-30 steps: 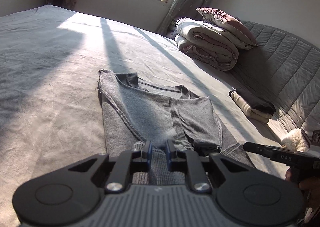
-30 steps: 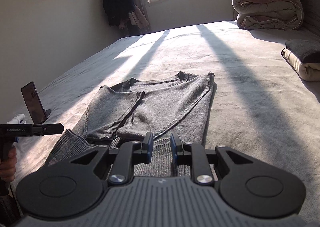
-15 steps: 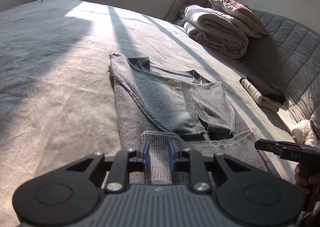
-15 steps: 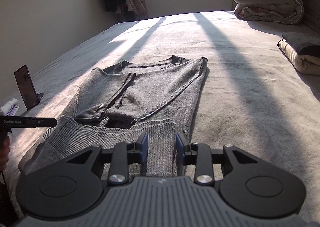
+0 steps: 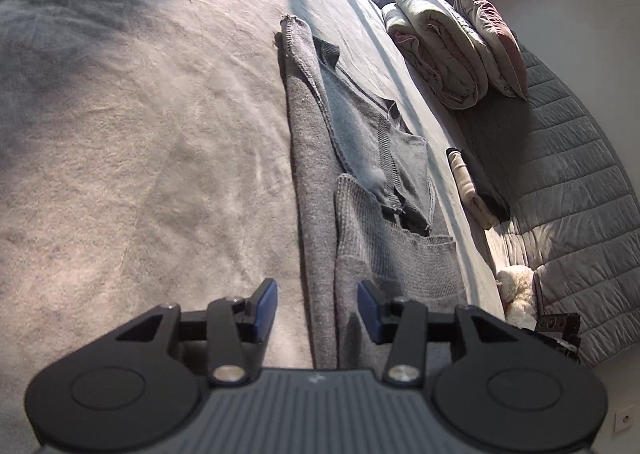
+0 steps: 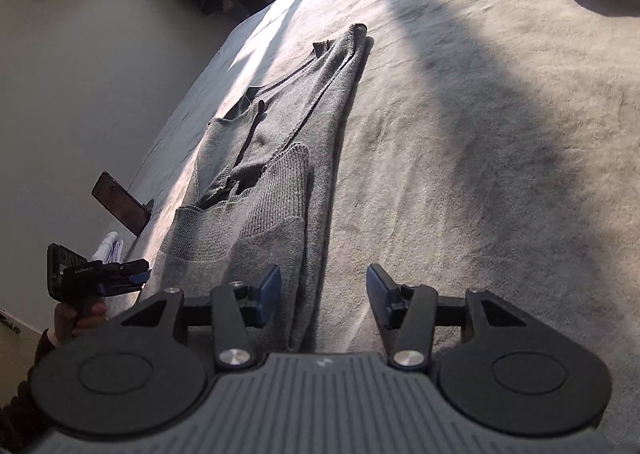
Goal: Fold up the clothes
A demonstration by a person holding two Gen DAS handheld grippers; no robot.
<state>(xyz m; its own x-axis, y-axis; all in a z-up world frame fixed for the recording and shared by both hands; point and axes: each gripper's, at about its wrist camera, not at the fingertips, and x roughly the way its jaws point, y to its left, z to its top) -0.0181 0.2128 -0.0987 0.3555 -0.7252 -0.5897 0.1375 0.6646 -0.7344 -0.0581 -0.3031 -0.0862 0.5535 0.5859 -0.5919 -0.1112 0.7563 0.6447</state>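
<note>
Grey knitted sweater (image 5: 360, 158) lies flat on the grey bedsheet (image 5: 140, 134), sleeves folded inward, ribbed hem (image 6: 256, 210) turned up over the body. Left gripper (image 5: 316, 304) and right gripper (image 6: 323, 290) hover above its near fold, jaws wide, empty; likely released for regrasping.

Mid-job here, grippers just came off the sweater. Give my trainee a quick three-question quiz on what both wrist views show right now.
1. True or false: the left gripper is clamped on the grey sweater.
2. Multiple choice: in the right wrist view, the right gripper has its jaws A) shut on the hem, B) open above the sweater's edge and the bed, C) out of view.
3. Fill in: the sweater's ribbed hem lies folded up over its ____.

Key:
1. False; its jaws stand apart, holding nothing.
2. B.
3. Body, just below the tucked sleeves.
</note>
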